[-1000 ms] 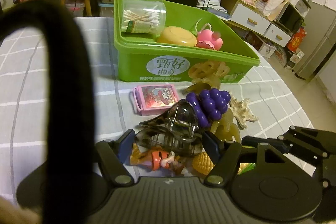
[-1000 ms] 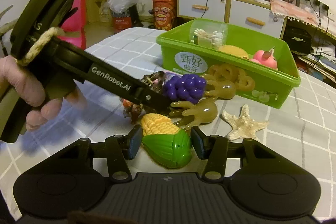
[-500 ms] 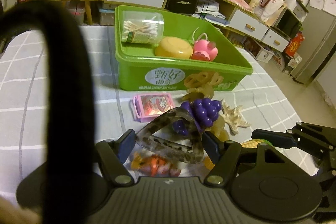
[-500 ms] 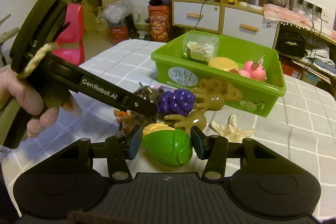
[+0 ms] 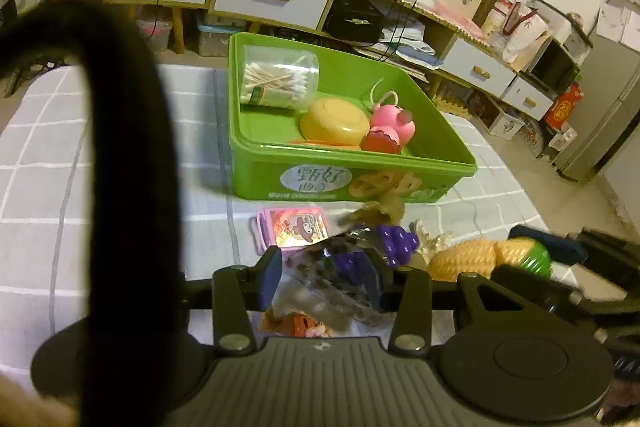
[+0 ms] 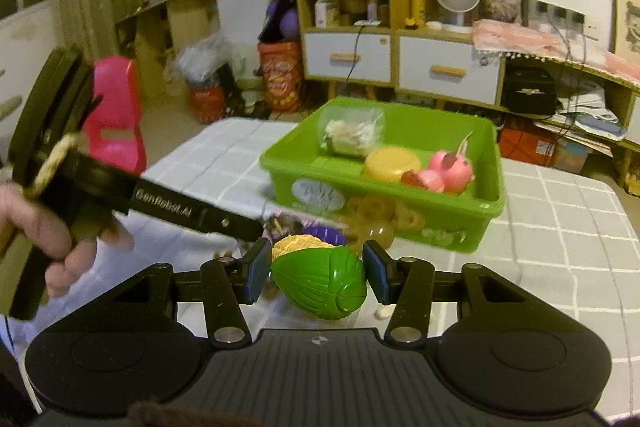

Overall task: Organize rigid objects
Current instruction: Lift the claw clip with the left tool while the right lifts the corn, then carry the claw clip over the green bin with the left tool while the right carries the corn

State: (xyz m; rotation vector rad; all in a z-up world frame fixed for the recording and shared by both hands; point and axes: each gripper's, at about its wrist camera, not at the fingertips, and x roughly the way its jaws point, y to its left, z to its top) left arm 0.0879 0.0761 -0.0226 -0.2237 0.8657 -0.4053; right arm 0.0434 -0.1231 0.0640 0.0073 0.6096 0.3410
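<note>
My left gripper (image 5: 320, 277) is shut on a brown tortoiseshell hair claw clip (image 5: 320, 287), pressed narrow between the blue pads and held above the checked tablecloth. The right gripper (image 6: 316, 267) is shut on a toy corn cob (image 6: 320, 283) with a green husk and yellow kernels, also off the table. That corn (image 5: 488, 259) shows at the right in the left wrist view. Ahead stands the green bin (image 5: 352, 183), seen too from the right wrist (image 6: 400, 223), holding a cotton swab jar (image 5: 280, 83), a yellow round box (image 5: 334, 121) and a pink toy (image 5: 392, 125).
In front of the bin lie a pink card box (image 5: 296, 231), purple toy grapes (image 5: 396, 239), a starfish (image 5: 430, 241) and a brownish translucent toy (image 5: 380, 211). An orange figure (image 5: 304, 325) lies under my left gripper. A hand (image 6: 40, 227) carries the left gripper. Cabinets line the far wall.
The left pads have closed in and squeezed the hair clip narrow. Both grippers have risen with the clip and the corn, and the bin now sits lower and farther in view.
</note>
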